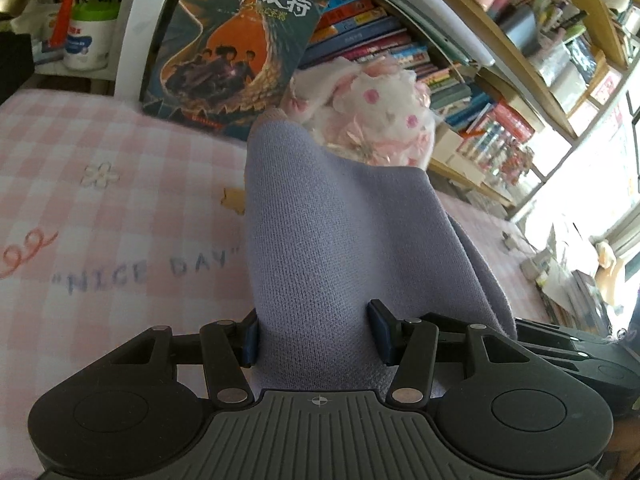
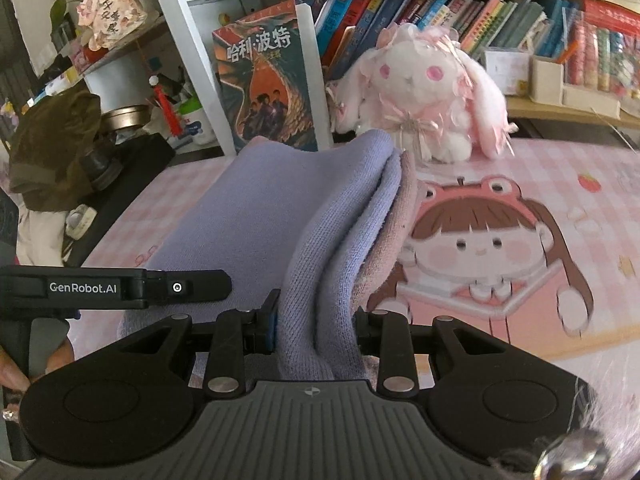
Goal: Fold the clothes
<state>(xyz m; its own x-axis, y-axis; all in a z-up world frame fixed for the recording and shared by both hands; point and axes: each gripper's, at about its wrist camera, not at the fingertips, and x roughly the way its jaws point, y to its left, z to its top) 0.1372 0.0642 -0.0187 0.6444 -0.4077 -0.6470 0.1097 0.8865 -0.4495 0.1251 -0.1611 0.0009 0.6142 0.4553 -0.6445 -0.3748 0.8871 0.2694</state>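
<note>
Room: bookshelves [image 2: 520, 12] crammed with books fill the back, from 12 to 3 o'clock in both views.
Surface: pink checked cover [image 1: 100, 208] with a cartoon girl print [image 2: 480, 248] at 3 o'clock of the right view.
Garment: lavender knit [image 1: 332, 232] lies bunched over the cover and runs from both grippers toward 12 o'clock, its long axis pointing at the plush rabbit [image 2: 424, 92] and the upright book [image 2: 268, 80].
Left gripper [image 1: 316, 332]: about half open, its pads pressing a broad fold of the knit.
Right gripper [image 2: 316, 328]: narrower, clamped on several stacked layers at the fold's edge.
Key relation: both hands grip the near end side by side, neither clearly nearer, so the fold likely goes toward 12 o'clock.
</note>
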